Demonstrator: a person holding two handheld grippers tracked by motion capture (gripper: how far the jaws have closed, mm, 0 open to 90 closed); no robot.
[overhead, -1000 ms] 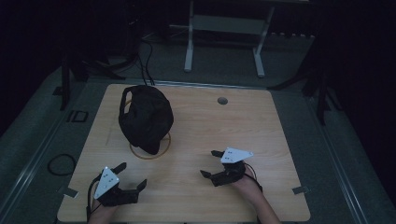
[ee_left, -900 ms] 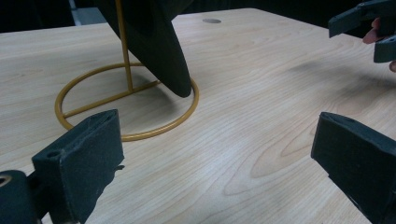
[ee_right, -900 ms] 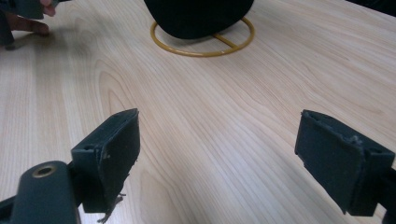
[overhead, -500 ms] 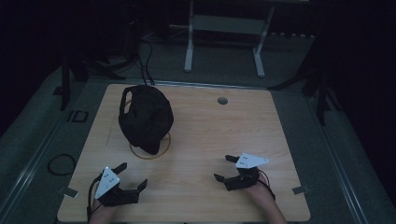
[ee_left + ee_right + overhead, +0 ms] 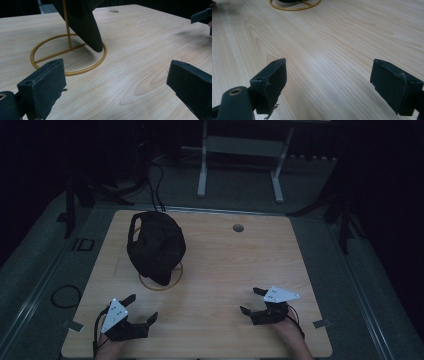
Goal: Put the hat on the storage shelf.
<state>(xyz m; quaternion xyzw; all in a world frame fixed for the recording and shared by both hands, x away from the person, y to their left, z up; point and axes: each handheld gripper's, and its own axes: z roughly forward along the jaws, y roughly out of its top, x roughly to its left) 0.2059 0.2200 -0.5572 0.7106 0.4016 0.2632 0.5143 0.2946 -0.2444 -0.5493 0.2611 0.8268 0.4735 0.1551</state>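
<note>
a black cap [image 5: 156,247] hangs on a yellow wire stand [image 5: 172,279] near the table's [image 5: 225,260] far left corner. the left gripper [image 5: 142,309] and right gripper [image 5: 252,301] rest by the near edge, both with jaws spread wide, holding nothing.

Left tool [image 5: 142,307] low at the near left, jaws wide apart, right tool [image 5: 252,301] low at the near right, jaws wide apart, both holding nothing

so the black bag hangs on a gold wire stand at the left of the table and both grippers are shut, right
Not quite: both grippers are open. The left gripper and right gripper show jaws spread wide in both gripper views. The black bag does hang on the gold wire stand.
</note>
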